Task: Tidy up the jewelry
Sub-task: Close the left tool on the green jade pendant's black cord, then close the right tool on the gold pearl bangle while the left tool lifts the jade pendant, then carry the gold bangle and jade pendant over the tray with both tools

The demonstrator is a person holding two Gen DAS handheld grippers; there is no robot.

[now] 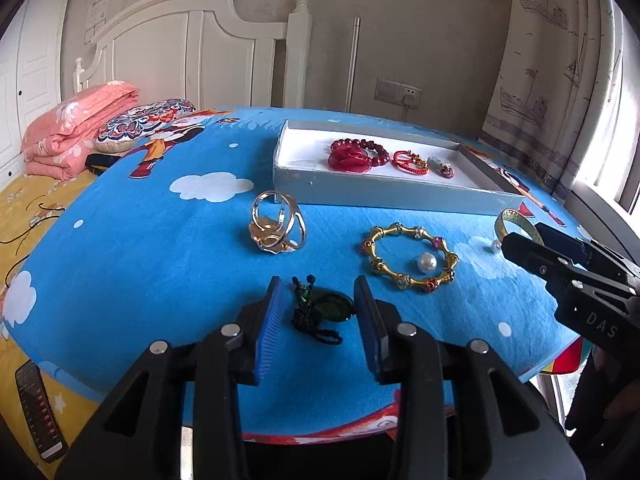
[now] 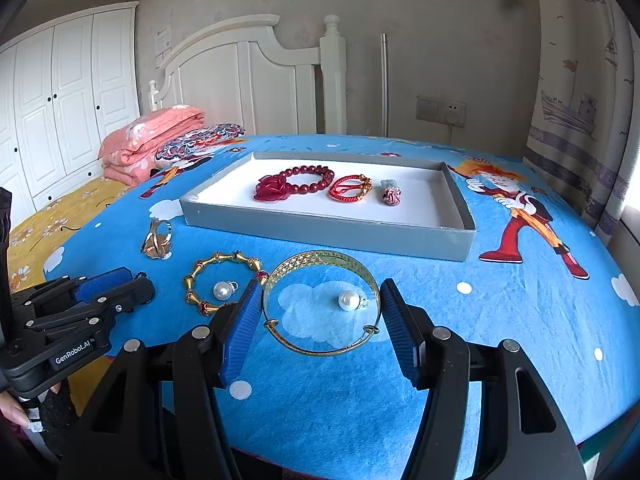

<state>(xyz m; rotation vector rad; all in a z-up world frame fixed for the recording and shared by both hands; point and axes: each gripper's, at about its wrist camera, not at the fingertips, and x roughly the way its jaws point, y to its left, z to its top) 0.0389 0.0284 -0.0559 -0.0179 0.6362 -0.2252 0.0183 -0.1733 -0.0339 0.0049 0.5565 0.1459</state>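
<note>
Pearl (image 2: 349,301) inside gold bangle (image 2: 320,258) – beaded bracelet (image 2: 224,280) beside.

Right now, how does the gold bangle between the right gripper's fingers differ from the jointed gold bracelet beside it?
The gold bangle is a smooth, wide band with a thin wire closure; the jointed bracelet is bamboo-like segments with red accents. The bangle looks larger. Each encircles a pearl on the blue cloth.

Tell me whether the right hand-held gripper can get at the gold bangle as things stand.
Probably yes. The right hand-held gripper is open, and the gold bangle lies flat between its fingers, nothing blocking it. One pearl sits inside the ring and might get nudged.
</note>
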